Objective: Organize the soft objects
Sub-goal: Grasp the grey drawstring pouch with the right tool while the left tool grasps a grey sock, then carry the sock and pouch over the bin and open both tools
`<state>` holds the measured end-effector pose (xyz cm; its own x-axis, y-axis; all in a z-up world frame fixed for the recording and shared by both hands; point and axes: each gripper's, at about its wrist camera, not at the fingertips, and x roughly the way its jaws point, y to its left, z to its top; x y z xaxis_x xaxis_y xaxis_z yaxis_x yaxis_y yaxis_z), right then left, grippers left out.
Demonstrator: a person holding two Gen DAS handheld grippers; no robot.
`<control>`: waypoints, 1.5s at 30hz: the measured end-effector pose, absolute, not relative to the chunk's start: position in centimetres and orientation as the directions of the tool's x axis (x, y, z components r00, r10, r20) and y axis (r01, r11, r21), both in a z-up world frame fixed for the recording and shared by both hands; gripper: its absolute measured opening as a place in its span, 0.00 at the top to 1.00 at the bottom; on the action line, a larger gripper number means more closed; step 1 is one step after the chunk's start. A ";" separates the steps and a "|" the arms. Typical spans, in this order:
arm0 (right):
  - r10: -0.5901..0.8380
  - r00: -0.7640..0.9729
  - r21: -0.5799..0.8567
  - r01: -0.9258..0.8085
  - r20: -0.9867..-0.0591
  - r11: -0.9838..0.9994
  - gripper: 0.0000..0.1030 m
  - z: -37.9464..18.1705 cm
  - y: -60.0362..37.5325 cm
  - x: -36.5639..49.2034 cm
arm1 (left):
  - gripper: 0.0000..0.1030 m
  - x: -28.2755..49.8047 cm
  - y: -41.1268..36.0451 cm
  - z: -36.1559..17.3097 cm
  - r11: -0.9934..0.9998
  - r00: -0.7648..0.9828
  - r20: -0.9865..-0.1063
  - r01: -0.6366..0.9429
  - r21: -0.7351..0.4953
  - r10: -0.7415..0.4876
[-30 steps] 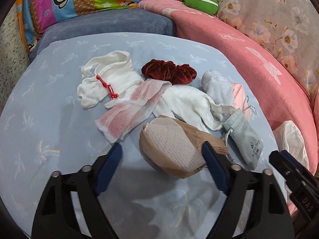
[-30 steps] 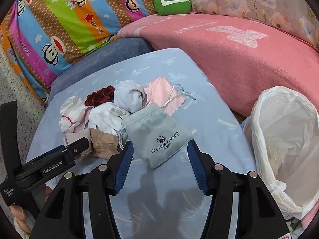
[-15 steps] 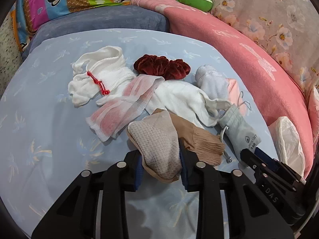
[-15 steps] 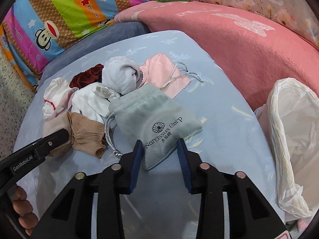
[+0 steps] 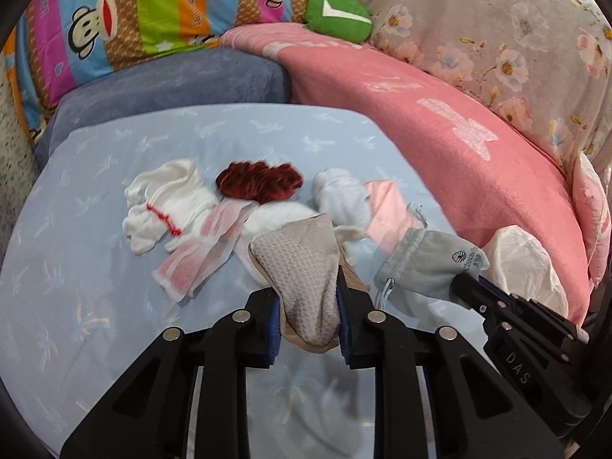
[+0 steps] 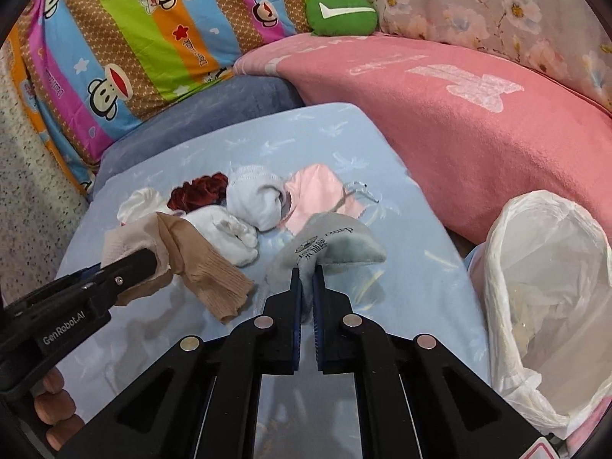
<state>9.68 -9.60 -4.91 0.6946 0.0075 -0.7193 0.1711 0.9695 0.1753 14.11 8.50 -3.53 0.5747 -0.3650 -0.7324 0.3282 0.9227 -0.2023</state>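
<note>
On pale blue bedsheet (image 5: 95, 287), left gripper (image 5: 308, 319) clamping beige sock (image 5: 302, 267), right gripper (image 6: 306, 287) pinching grey pouch (image 6: 336, 244), pink blanket (image 6: 459, 122) behind

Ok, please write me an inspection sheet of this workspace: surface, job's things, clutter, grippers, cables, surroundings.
Surface: light blue sheet with a pale print, on a bed.
Job's things: beige sock and grey drawstring pouch are held; white sock with red thread, dark red scrunchie, pink-white gauze cloth, pale blue sock and pink cloth lie in a loose heap.
Clutter: nothing seen.
Grippers: left gripper shut on the beige sock; right gripper shut on the pouch; both have just been closing.
Cables: nothing seen.
Surroundings: white plastic bag at the right, pink blanket, striped monkey-print pillow, green cushion.
</note>
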 end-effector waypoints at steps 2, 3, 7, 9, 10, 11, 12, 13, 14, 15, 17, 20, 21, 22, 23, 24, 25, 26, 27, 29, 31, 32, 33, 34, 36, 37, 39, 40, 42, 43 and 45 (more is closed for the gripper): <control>0.005 0.718 0.186 0.174 -0.696 0.967 0.95 -3.3 -10.3 9.2 | 0.78 13.7 7.6 -2.5 0.916 0.587 -0.717 0.351 -0.193 -0.376; 0.002 0.728 0.190 0.176 -0.685 0.966 0.95 -2.6 -10.6 9.0 | 0.78 13.5 7.2 -2.1 0.914 0.592 -0.711 0.360 -0.188 -0.380; -0.021 0.778 0.201 0.189 -0.628 0.961 0.95 0.7 -12.7 7.7 | 0.78 12.7 4.9 0.0 0.899 0.613 -0.681 0.407 -0.162 -0.401; -0.030 0.795 0.208 0.195 -0.605 0.958 0.95 2.1 -13.8 7.0 | 0.78 12.2 3.8 1.0 0.890 0.620 -0.666 0.430 -0.154 -0.415; -0.038 0.805 0.211 0.200 -0.592 0.957 0.95 2.9 -14.5 6.6 | 0.78 12.0 3.1 1.5 0.884 0.623 -0.658 0.443 -0.148 -0.423; -0.047 0.812 0.209 0.205 -0.582 0.956 0.95 3.5 -15.0 6.3 | 0.78 11.8 2.4 2.0 0.878 0.626 -0.650 0.457 -0.142 -0.431; -0.061 0.819 0.205 0.213 -0.570 0.955 0.95 4.2 -15.7 5.8 | 0.78 11.5 1.9 2.4 0.873 0.628 -0.642 0.468 -0.140 -0.440; -0.071 0.824 0.203 0.220 -0.562 0.954 0.95 4.6 -16.2 5.4 | 0.78 11.2 1.2 2.9 0.865 0.630 -0.633 0.482 -0.136 -0.450; -0.083 0.830 0.203 0.230 -0.552 0.952 0.95 5.2 -16.9 5.0 | 0.78 11.0 0.6 3.3 0.860 0.633 -0.625 0.493 -0.130 -0.457; -0.094 0.835 0.204 0.240 -0.543 0.949 0.95 5.7 -17.7 4.5 | 0.78 10.7 -0.1 3.8 0.853 0.633 -0.617 0.507 -0.126 -0.468; -0.117 0.841 0.204 0.260 -0.528 0.944 0.95 6.6 -19.0 3.7 | 0.78 10.3 -1.1 4.4 0.840 0.631 -0.605 0.528 -0.123 -0.485; -0.150 0.845 0.203 0.289 -0.513 0.936 0.95 7.5 -20.9 2.5 | 0.78 9.7 -3.0 5.2 0.819 0.623 -0.591 0.561 -0.118 -0.512; -0.161 0.845 0.202 0.300 -0.509 0.932 0.95 7.7 -21.6 2.0 | 0.78 9.5 -3.5 5.4 0.814 0.621 -0.589 0.569 -0.115 -0.518; -0.169 0.846 0.203 0.308 -0.506 0.930 0.95 7.8 -22.1 1.6 | 0.78 9.2 -4.2 5.6 0.806 0.617 -0.585 0.581 -0.112 -0.526; -0.179 0.846 0.203 0.317 -0.503 0.926 0.95 8.0 -22.8 1.1 | 0.78 8.9 -4.8 5.8 0.799 0.613 -0.582 0.591 -0.110 -0.534; -0.187 0.845 0.203 0.325 -0.501 0.924 0.95 8.1 -23.2 0.8 | 0.78 8.6 -5.3 5.9 0.793 0.610 -0.580 0.600 -0.108 -0.540; -0.197 0.844 0.203 0.334 -0.498 0.920 0.95 8.2 -23.8 0.4 | 0.78 8.3 -5.9 6.0 0.786 0.606 -0.578 0.610 -0.105 -0.547; -0.204 0.844 0.205 0.342 -0.497 0.917 0.95 8.2 -24.2 -0.1 | 0.78 8.1 -6.4 6.1 0.779 0.602 -0.576 0.619 -0.101 -0.553; -0.213 0.842 0.206 0.352 -0.495 0.913 0.95 8.3 -24.8 -0.5 | 0.78 7.8 -6.8 6.2 0.774 0.598 -0.575 0.626 -0.100 -0.558; -0.227 0.840 0.208 0.367 -0.493 0.907 0.95 8.3 -25.8 -1.2 | 0.78 7.4 -7.7 6.4 0.759 0.587 -0.573 0.643 -0.098 -0.572; -0.238 0.837 0.210 0.380 -0.493 0.901 0.95 8.2 -26.6 -1.8 | 0.78 7.0 -8.7 6.6 0.747 0.578 -0.571 0.658 -0.096 -0.583; -0.243 0.835 0.211 0.386 -0.494 0.898 0.95 8.2 -27.0 -2.1 | 0.78 6.9 -9.1 6.6 0.741 0.573 -0.572 0.664 -0.096 -0.587; -0.248 0.833 0.211 0.392 -0.495 0.895 0.95 8.2 -27.3 -2.3 | 0.78 6.7 -9.5 6.6 0.737 0.568 -0.573 0.669 -0.096 -0.590; -0.253 0.831 0.212 0.398 -0.495 0.892 0.95 8.1 -27.6 -2.5 | 0.78 6.6 -10.0 6.6 0.730 0.560 -0.575 0.677 -0.097 -0.596; -0.259 0.827 0.214 0.407 -0.499 0.888 0.95 7.9 -28.2 -2.9 | 0.77 6.4 -10.8 6.5 0.716 0.543 -0.582 0.691 -0.100 -0.605; -0.261 0.825 0.214 0.411 -0.501 0.886 0.95 7.9 -28.4 -2.9 | 0.77 6.3 -11.1 6.4 0.712 0.539 -0.583 0.695 -0.099 -0.608; -0.267 0.821 0.213 0.419 -0.505 0.883 0.94 7.7 -28.9 -3.2 | 0.76 6.0 -11.6 6.4 0.707 0.535 -0.582 0.701 -0.099 -0.612; -0.269 0.819 0.213 0.421 -0.506 0.881 0.94 7.6 -29.0 -3.3 | 0.76 5.9 -11.8 6.3 0.703 0.534 -0.580 0.704 -0.098 -0.615; -0.274 0.817 0.214 0.428 -0.507 0.878 0.94 7.5 -29.3 -3.5 | 0.74 5.7 -12.3 6.3 0.699 0.530 -0.583 0.709 -0.093 -0.616; -0.277 0.817 0.215 0.431 -0.507 0.877 0.92 7.5 -29.4 -3.6 | 0.74 5.7 -12.5 6.3 0.696 0.524 -0.587 0.712 -0.095 -0.617; -0.285 0.817 0.219 0.438 -0.501 0.872 0.90 7.5 -29.7 -3.9 | 0.58 5.8 -12.7 6.2 0.702 0.526 -0.592 0.705 -0.097 -0.611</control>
<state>-3.90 -29.65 7.51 0.8171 -0.2847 -0.5013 0.4381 0.8718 0.2189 5.79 -12.75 6.19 0.5260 -0.6106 -0.5920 0.7055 0.7020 -0.0972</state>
